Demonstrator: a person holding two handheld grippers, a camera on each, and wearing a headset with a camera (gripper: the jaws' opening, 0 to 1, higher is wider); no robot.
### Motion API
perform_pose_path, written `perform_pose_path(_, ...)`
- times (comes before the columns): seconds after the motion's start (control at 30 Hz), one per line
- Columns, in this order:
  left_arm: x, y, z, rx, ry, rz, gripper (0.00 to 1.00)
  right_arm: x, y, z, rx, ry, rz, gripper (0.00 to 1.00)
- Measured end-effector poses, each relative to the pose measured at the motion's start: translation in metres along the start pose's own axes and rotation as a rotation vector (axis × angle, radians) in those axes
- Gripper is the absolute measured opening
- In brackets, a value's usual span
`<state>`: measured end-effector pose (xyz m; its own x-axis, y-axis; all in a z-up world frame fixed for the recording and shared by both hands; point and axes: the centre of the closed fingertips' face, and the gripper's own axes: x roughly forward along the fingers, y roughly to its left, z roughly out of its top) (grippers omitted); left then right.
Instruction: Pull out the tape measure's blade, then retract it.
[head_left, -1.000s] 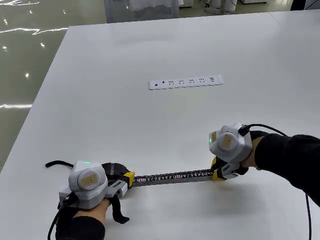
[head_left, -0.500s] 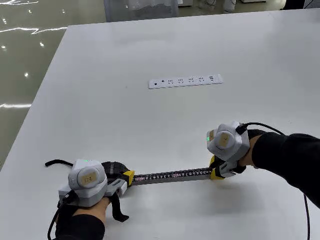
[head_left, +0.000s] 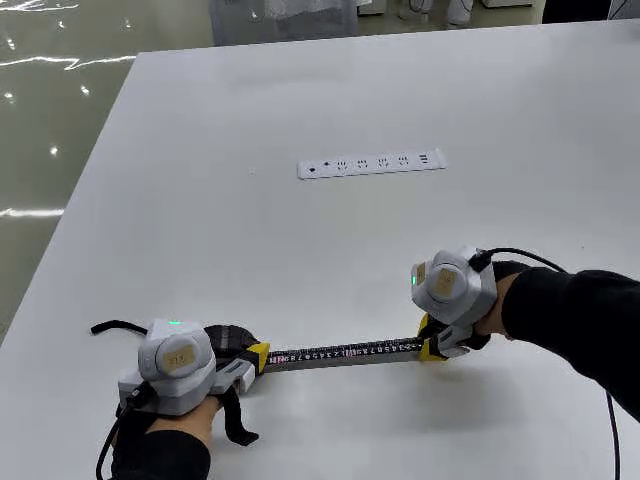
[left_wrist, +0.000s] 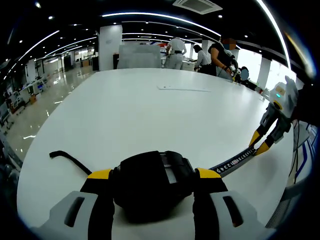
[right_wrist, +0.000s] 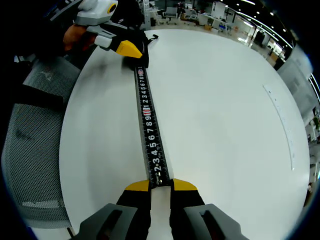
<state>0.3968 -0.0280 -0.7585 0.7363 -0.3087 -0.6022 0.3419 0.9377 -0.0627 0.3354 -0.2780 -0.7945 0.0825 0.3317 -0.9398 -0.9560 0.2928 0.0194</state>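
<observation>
Tape measure (head_left: 322, 354) spanning left tongs (left_wrist: 154, 174), right tongs (right_wrist: 160, 185)

the surface (head_left: 250, 250) is looking smooth and matt. the tape measure's case (left_wrist: 152, 182) is showing matt black plastic, its blade (right_wrist: 150, 140) wearing a dark printed face. the floor (head_left: 50, 100) is gleaming glossy. the power strip (head_left: 371, 163) is looking like white plastic.

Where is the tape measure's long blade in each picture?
Head view: blade low centre, between left gripper and right gripper.
Left gripper view: blade lower right, beside the case.
Right gripper view: blade up the middle.
Shared landmark: white power strip.
</observation>
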Motion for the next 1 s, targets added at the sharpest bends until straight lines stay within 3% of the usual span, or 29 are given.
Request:
perform_pose_path(0.3,0.0002,0.0002,-0.0003,0.002,0.005,-0.002,0.58,0.0014,-0.0006,0.0019,-0.039,0.005,0.012,0.09)
perform_pose_path(1.0,0.0011,0.0009,-0.0003,0.0,0.007,-0.002,0.58,0.0049,-0.0006,0.007,-0.032,0.016,0.013,0.09)
